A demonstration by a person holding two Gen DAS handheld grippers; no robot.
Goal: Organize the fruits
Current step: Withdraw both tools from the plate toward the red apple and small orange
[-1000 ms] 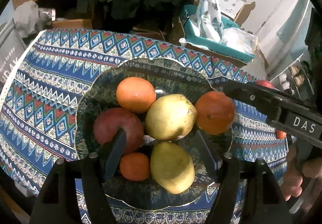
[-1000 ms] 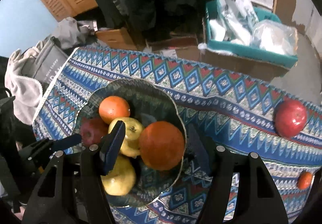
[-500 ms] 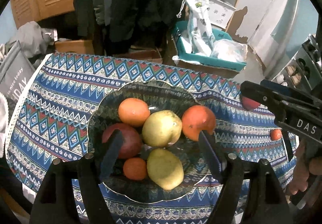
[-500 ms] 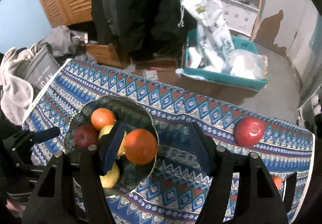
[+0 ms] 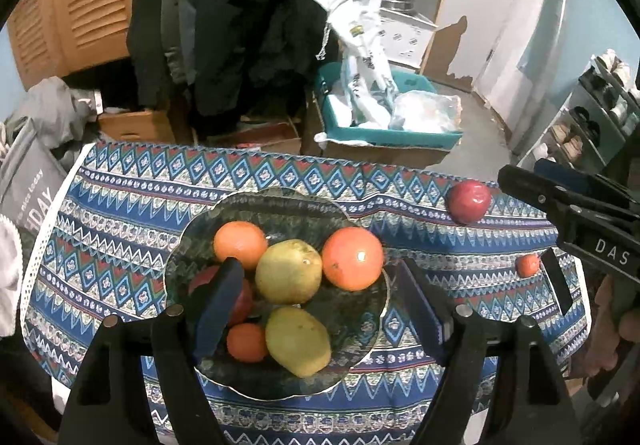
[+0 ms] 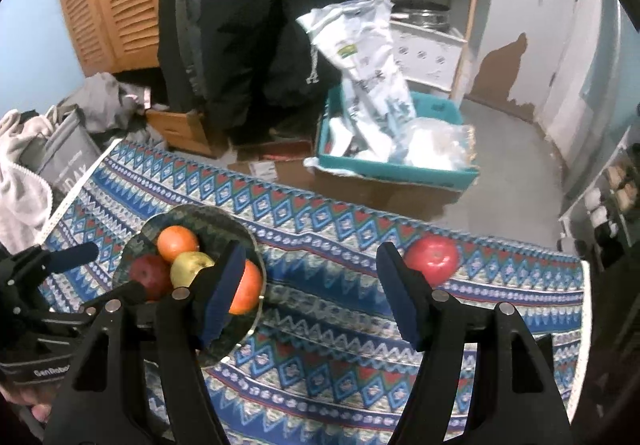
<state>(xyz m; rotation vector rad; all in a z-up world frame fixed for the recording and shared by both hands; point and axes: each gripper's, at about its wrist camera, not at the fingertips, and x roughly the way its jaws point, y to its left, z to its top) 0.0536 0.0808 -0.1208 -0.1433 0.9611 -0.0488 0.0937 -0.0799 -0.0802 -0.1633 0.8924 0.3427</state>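
Observation:
A dark green plate (image 5: 280, 201) on the patterned cloth holds two oranges, two yellow pears (image 5: 288, 271), a red apple and a small mandarin (image 5: 246, 341). The large orange (image 5: 352, 263) sits at its right rim. My left gripper (image 5: 316, 309) is open and empty above the plate's near side. A red apple (image 5: 469, 201) and a small mandarin (image 5: 527, 265) lie on the cloth at the right. My right gripper (image 6: 312, 289) is open and empty above the cloth, between the plate (image 6: 208, 215) and the red apple (image 6: 432, 255).
The table's far edge drops to a floor with a teal crate (image 5: 384, 133) of bags, cardboard boxes (image 5: 136, 125) and hanging dark coats. A grey bag (image 5: 28, 181) stands off the left edge. A shoe rack (image 5: 592, 117) stands at the right.
Both grippers have pulled back and up from the plate. The right gripper left the large orange on the plate's right rim and swung toward the red apple.

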